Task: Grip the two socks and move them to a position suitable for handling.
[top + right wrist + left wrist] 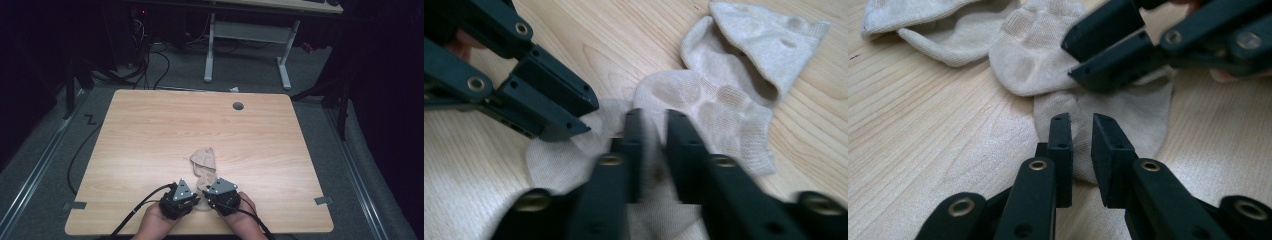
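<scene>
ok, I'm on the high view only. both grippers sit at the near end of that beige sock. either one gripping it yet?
Observer: Left gripper no: its view shows the jaws with a narrow gap, fabric of the sock beyond them, nothing pinched.
Operator: Right one?
Observer: The right gripper also has a gap between its jaws, over the sock; that view is motion-blurred.
Operator: One sock or two?
Observer: Cannot tell; the fabric lies folded over itself, with an open cuff at the far end.

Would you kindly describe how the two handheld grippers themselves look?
Both the left gripper and the right gripper are black, each topped by a grey three-cornered plate and trailing a black cable. Their jaws are flat black bars on arms joined with brass-coloured rivets. The forearms wear no sleeves.
</scene>
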{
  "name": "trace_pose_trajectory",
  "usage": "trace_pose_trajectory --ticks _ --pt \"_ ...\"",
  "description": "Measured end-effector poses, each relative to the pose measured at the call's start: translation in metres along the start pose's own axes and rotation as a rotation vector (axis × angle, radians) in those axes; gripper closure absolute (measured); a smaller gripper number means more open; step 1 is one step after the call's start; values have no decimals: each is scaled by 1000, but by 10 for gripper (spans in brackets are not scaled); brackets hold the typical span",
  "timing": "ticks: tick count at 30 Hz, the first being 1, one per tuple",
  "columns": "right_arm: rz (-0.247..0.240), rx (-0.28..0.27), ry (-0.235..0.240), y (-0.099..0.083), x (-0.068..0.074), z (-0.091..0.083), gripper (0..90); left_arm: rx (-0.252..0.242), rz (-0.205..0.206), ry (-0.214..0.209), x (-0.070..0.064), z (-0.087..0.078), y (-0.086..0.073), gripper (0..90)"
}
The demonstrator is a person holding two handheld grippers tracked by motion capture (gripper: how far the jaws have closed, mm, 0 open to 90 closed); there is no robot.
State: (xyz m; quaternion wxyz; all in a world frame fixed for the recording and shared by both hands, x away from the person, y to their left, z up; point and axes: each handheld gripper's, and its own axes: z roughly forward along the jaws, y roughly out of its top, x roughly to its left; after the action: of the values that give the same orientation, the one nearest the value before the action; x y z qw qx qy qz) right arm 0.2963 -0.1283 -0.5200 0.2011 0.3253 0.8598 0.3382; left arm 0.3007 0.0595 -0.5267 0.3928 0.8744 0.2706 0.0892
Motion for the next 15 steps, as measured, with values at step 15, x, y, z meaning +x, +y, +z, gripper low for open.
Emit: trace_pose_trajectory --ticks 15 --pt "231 -71 -155 -52 -55 -63 790 4 8 3 0 0 0 786"
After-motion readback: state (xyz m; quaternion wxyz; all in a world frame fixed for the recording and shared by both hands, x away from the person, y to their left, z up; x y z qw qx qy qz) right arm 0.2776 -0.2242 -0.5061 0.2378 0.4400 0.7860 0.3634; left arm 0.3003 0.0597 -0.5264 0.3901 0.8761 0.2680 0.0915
